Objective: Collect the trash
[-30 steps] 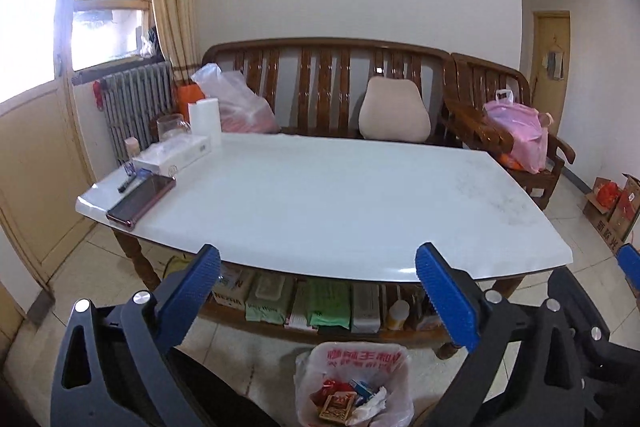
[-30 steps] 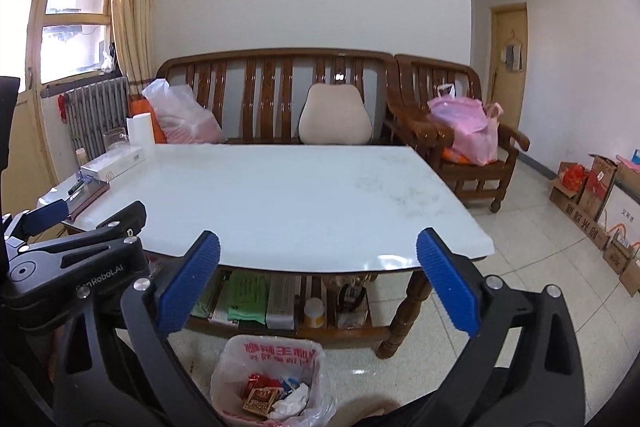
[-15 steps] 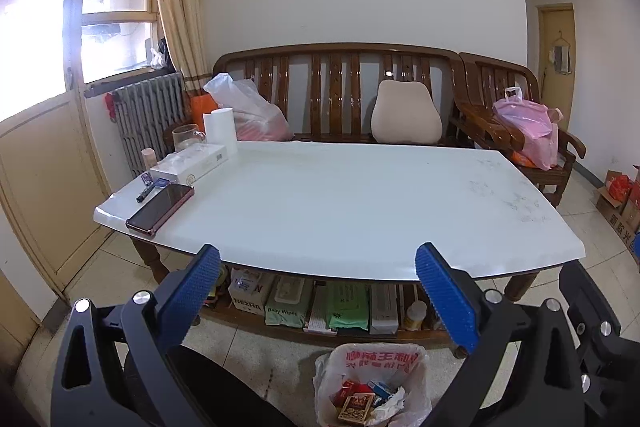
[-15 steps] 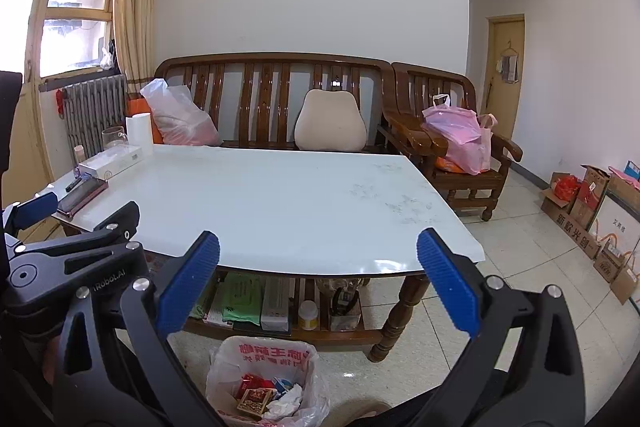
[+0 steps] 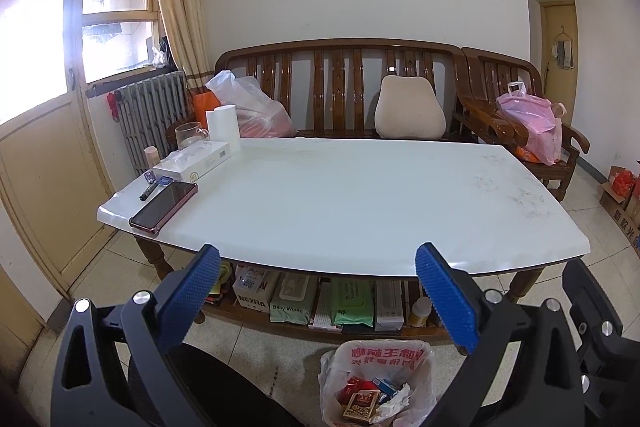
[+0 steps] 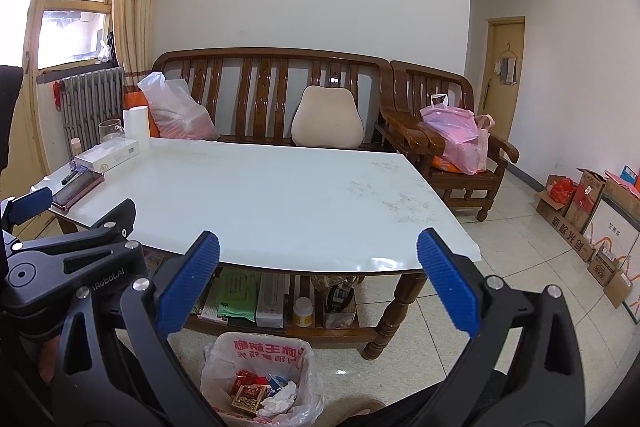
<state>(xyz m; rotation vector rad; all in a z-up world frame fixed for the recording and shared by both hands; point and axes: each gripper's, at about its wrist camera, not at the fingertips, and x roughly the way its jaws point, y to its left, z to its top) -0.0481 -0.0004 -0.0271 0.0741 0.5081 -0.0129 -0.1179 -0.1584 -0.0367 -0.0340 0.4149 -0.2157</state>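
While both grippers are held back from the near edge of the table [image 5: 360,195], the bin bag [image 5: 376,383] is recorded on the floor directly below and between them, in front of the lower shelf. Trash already inside it (a red carton, a patterned box, crumpled paper) is visible in both views.

Left gripper [image 5: 316,291]: jaws spread wide, nothing held, nothing touched. Right gripper [image 6: 318,283]: likewise spread wide and empty. The left tool's black frame is seen at the left of the right wrist view, just beside the right one.

Table top: no loose trash can be made out. Items are grouped at the far left end only: a phone [image 5: 164,207], a pen [image 5: 149,190], a white box [image 5: 192,165], a glass mug [image 5: 189,135], a paper roll [image 5: 222,123]; these are judged belongings, not waste. The phone's long axis runs away from the grippers, slanting rightward.

Should anything more be collected, it would lie up and to the left, nearer the left gripper. The task is judged essentially complete.
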